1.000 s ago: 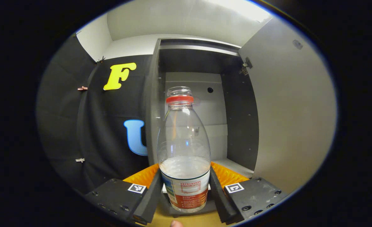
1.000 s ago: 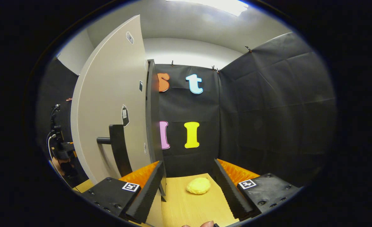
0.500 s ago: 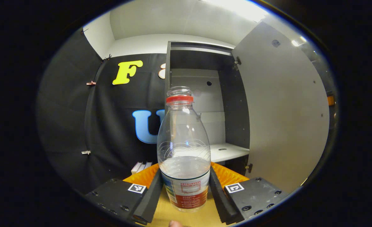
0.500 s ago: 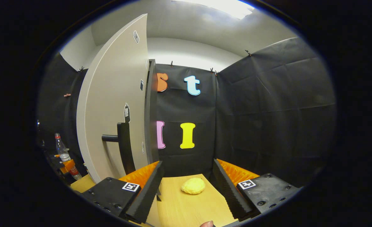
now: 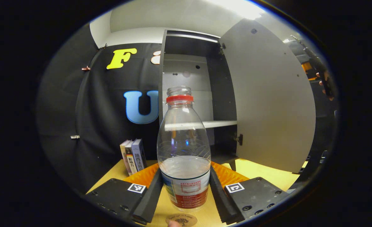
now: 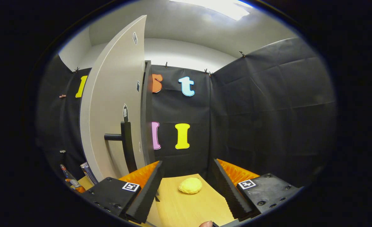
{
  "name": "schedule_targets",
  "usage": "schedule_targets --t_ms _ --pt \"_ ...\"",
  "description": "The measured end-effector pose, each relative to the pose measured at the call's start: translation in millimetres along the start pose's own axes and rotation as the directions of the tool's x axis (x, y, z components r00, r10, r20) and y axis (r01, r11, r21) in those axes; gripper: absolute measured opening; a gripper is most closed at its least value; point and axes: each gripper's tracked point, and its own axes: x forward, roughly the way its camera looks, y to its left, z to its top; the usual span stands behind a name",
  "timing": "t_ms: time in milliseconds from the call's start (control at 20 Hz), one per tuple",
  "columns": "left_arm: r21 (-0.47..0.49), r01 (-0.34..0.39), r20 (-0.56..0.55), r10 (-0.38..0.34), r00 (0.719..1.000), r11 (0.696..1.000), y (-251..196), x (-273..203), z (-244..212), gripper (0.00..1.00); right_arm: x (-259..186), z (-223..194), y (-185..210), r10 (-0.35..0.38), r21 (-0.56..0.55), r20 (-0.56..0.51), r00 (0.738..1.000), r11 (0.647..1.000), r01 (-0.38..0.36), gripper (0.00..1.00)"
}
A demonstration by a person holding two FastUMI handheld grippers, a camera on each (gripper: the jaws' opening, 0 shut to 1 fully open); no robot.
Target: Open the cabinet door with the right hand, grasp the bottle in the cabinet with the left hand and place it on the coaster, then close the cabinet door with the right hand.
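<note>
A clear plastic bottle (image 5: 184, 148) with a red neck ring, no cap and a little water stands upright between my left gripper's fingers; my left gripper (image 5: 184, 201) is shut on it at the label. A round brown coaster (image 5: 181, 219) lies on the wooden table just below the bottle. Behind it the cabinet (image 5: 192, 94) stands with its grey door (image 5: 268, 104) swung wide. In the right gripper view my right gripper (image 6: 187, 192) is open and holds nothing, to the right of the door's dark handle (image 6: 126, 145). The door (image 6: 113, 104) shows edge-on there.
Three books (image 5: 132, 155) stand upright left of the cabinet on the table. A yellow lumpy object (image 6: 190, 185) lies on the table (image 6: 186, 208) ahead of the right gripper. A hand with the other gripper (image 5: 323, 78) shows past the door's far edge. Black cloth walls close in behind.
My left gripper has drawn back from the cabinet and sunk with the bottle; the books and the coaster have come into view. The right gripper has barely shifted.
</note>
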Motion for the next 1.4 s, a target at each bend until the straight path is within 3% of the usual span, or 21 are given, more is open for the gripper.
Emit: schedule_targets --t_ms 250,450,650,900,1400 --pt "0.006 0.037 -0.06 -0.036 0.998 0.999 -1.8 -3.5 -55.0 0.77 -5.0 -0.4 -11.8 -0.076 -0.024 -0.014 0.997 0.997 0.076 0.97" --pt "0.026 0.047 -0.054 -0.045 0.998 0.999 -1.4 0.0 -68.3 0.77 -3.6 2.3 -12.2 -0.05 -0.039 -0.011 0.999 0.998 0.05 0.97" --pt "0.021 0.066 -0.031 -0.065 0.997 0.998 -4.0 4.8 -87.4 0.77 -6.2 -5.5 -4.9 -0.065 0.026 -0.045 0.997 0.997 0.066 0.97" --pt "0.022 0.042 -0.056 -0.041 0.998 0.999 3.2 5.5 -123.2 0.78 -11.3 -9.0 -8.1 -0.082 0.014 -0.077 0.994 0.996 0.084 0.97" --pt "0.003 0.007 -0.049 -0.006 0.999 1.0 13.4 -4.8 -152.0 0.79 -10.2 -11.8 -9.4 -0.098 0.028 -0.09 0.991 0.994 0.101 0.98"
